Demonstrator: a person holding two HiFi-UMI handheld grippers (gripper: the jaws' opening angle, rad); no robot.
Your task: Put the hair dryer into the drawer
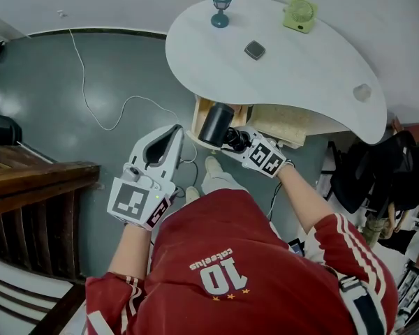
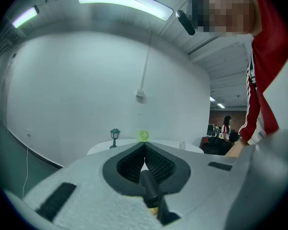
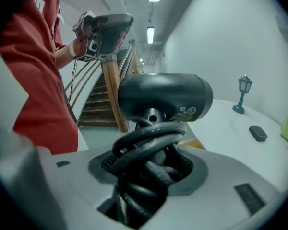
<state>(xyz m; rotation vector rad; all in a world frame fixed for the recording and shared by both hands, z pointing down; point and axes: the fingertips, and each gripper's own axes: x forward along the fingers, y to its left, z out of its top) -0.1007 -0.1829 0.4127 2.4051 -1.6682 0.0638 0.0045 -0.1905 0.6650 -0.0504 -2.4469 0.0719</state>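
A black hair dryer (image 1: 215, 123) (image 3: 163, 97), its cord coiled round the handle, hangs just above the open wooden drawer (image 1: 286, 124) under the white table (image 1: 314, 68). My right gripper (image 1: 236, 139) (image 3: 152, 128) is shut on the cord-wrapped handle, the barrel lying across its tips. My left gripper (image 1: 173, 137) (image 2: 144, 147) is held left of the drawer in mid-air, its jaws together with nothing between them. The dryer's barrel hides the drawer's left end in the head view.
On the table stand a small teal lamp (image 1: 221, 8), a green fan (image 1: 299, 14) and a dark square object (image 1: 255, 49). A white cable (image 1: 98, 110) trails on the grey floor. A wooden stair rail (image 1: 35, 180) is at left, a black chair (image 1: 356, 173) at right.
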